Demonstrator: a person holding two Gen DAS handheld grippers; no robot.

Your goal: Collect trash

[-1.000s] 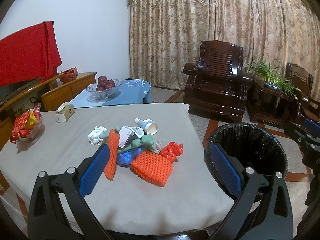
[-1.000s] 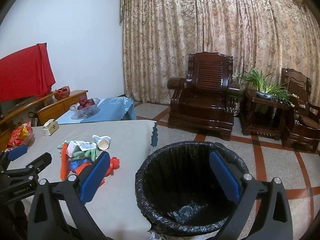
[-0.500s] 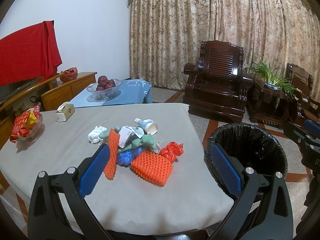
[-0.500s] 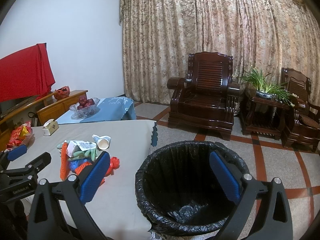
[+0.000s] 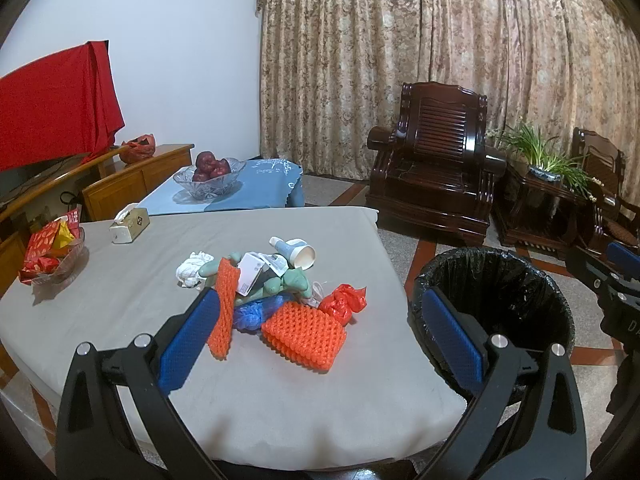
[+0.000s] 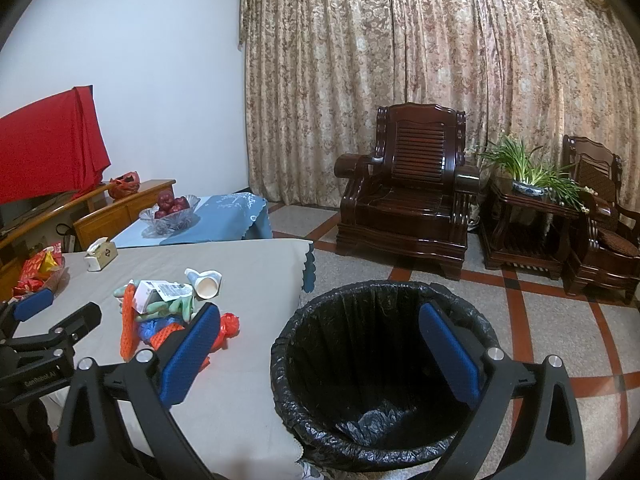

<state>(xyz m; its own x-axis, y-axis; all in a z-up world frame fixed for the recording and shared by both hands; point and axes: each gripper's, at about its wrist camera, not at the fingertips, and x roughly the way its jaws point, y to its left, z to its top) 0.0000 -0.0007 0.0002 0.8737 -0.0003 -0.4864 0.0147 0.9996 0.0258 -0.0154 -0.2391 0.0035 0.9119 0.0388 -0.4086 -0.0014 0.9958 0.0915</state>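
Note:
A pile of trash lies on the grey-clothed table (image 5: 120,304): an orange foam net (image 5: 303,334), a second orange net strip (image 5: 224,312), a red plastic wrap (image 5: 344,302), a blue bag (image 5: 256,314), a white paper cup (image 5: 302,255), a carton (image 5: 250,272) and a crumpled tissue (image 5: 192,268). A black-lined bin (image 6: 380,368) stands on the floor right of the table. My left gripper (image 5: 320,344) hovers open just short of the pile. My right gripper (image 6: 320,352) hangs open above the bin's near rim, with nothing held.
A tissue box (image 5: 130,224), a dish of red snack packets (image 5: 50,254) and a glass fruit bowl (image 5: 210,178) on a blue-clothed table sit beyond the pile. Dark wooden armchairs (image 6: 404,196), a side table with a plant (image 6: 528,184) and curtains stand behind.

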